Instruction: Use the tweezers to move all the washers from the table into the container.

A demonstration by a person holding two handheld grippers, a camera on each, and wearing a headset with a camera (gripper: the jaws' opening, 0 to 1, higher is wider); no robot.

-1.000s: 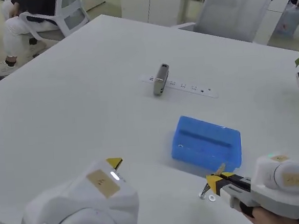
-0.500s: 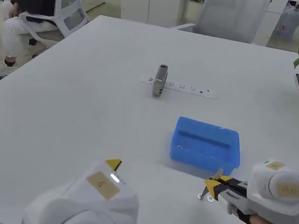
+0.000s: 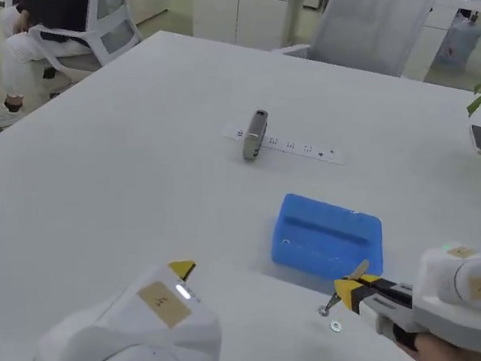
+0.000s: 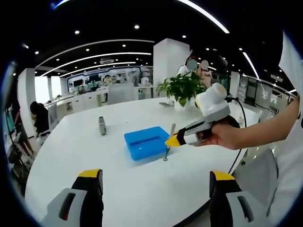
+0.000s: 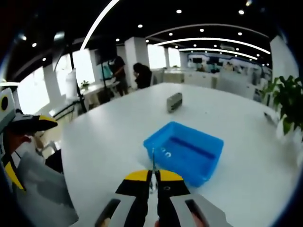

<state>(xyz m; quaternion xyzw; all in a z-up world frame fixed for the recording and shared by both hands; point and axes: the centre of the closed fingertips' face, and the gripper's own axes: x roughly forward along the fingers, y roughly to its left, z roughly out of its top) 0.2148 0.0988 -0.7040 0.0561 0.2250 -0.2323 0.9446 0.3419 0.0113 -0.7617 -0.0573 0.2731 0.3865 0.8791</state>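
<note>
Task part done, by look of it.
- Two washers [image 5: 165, 152] lie inside blue container [image 3: 312, 254].
- One washer [image 3: 336, 327] left on table [image 3: 141, 171], just beside tip of tweezers [image 3: 326, 306].
- Right hand-held gripper [image 3: 348, 289] clenched on tweezers.
- Left hand-held gripper [image 4: 155, 174] released, holding nothing.

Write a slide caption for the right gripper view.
Right tongs, shut on slim metal tweezers, aim at the blue rectangular plastic container on the white table.
</note>
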